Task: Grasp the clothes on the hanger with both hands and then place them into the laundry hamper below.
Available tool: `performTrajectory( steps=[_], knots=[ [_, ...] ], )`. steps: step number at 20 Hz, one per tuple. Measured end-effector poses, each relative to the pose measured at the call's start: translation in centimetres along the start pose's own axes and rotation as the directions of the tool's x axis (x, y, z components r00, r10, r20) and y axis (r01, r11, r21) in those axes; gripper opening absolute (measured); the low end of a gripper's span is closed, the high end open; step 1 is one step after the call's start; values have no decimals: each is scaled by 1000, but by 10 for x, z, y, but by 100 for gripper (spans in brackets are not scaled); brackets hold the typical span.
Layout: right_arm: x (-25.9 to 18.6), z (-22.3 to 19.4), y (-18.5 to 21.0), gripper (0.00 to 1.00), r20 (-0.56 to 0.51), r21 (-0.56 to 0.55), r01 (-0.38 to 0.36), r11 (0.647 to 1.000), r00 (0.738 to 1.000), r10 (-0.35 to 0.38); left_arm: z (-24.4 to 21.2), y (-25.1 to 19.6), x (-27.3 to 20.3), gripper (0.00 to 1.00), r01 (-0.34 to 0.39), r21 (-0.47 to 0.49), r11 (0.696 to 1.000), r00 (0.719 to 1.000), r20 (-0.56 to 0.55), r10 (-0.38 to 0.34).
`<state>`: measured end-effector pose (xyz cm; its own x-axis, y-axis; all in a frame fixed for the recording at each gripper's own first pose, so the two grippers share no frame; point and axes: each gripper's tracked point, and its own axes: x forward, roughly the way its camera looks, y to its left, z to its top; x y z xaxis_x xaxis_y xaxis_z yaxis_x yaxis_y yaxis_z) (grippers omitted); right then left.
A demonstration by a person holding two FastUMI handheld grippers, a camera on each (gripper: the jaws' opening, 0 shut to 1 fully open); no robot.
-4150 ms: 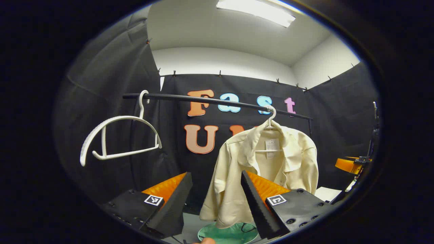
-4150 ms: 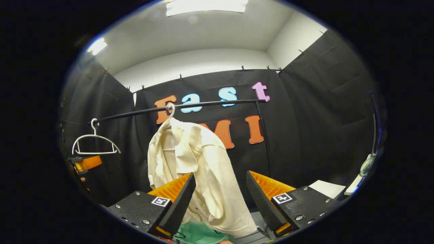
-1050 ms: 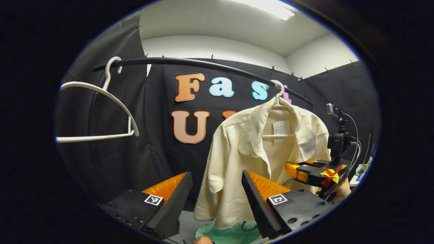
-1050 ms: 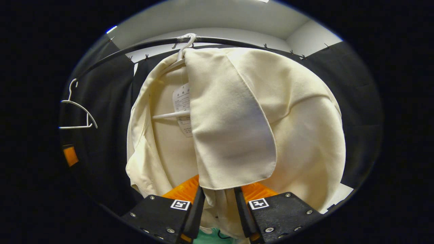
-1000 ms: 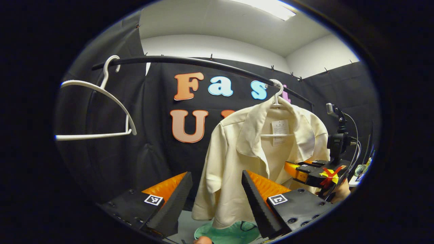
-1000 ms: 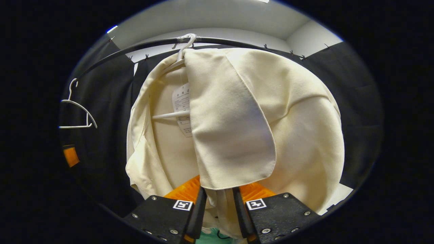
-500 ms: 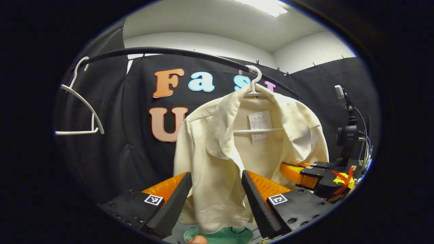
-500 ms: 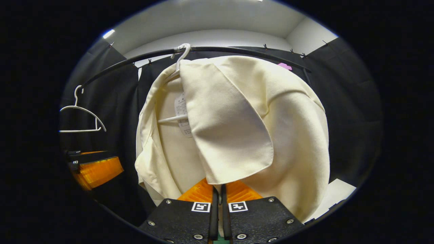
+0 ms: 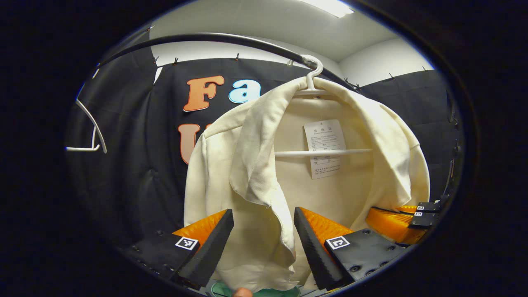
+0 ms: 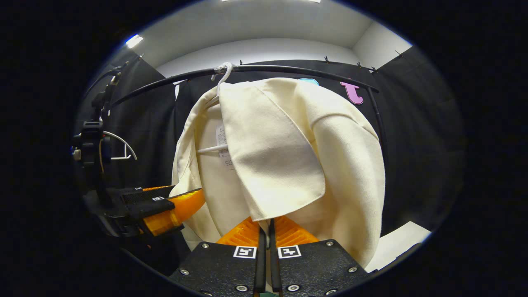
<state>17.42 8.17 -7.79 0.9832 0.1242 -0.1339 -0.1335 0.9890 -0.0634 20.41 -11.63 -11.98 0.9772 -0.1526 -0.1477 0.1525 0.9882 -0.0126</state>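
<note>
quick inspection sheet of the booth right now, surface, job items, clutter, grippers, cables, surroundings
surface: nothing seen clearly; a pale patch shows low right in the right gripper view
job's things: cream shirt hangs on a white hanger on the black rail; green hamper rim below the hem
clutter: empty white hanger on the rail
grippers: left gripper open, shirt's front edge between its fingers; right gripper shut on the shirt
cables: nothing seen
surroundings: black cloth wall, white ceiling with a light

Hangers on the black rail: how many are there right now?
2. One white plastic hanger carries the cream collared shirt at the middle of the black rail. The other white hanger hangs bare at the left edge of the left gripper view. More could be out of frame.
</note>
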Motion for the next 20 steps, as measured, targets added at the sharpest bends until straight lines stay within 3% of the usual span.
performTrajectory(
  steps=[5,6,8,9,10,11,13,14,20],
  knots=[
    [-13,6,1,5,32,-19,-6,1000,999,6,-16,-14,26,99,32,-54,998,998,-48,-35],
    [-19,9,-1,5,36,-26,-6,1000,999,7,-17,-18,30,91,42,-61,997,998,-54,-46],
    [-25,15,-3,4,47,-34,-7,999,999,9,-16,-17,33,55,37,-53,998,998,-54,-39],
    [-28,18,-4,4,51,-36,-7,999,999,9,-16,-18,35,44,37,-42,998,998,-53,-39],
    [-30,21,-5,4,55,-35,-5,999,998,7,-14,-20,38,49,45,-26,999,998,-49,-46],
    [-32,24,-7,4,61,-33,-3,999,998,5,-13,-17,39,42,36,-5,999,999,-37,-36],
    [-38,33,-12,3,75,-31,11,999,997,-8,-11,-16,38,11,22,8,1000,999,-37,-21],
    [-41,39,-17,3,85,-30,21,999,996,-19,-10,-14,33,11,28,11,1000,999,-38,-28],
    [-74,88,-52,2,157,-24,106,994,982,-101,33,53,2,10,-106,-19,994,994,26,106]
  ],
)
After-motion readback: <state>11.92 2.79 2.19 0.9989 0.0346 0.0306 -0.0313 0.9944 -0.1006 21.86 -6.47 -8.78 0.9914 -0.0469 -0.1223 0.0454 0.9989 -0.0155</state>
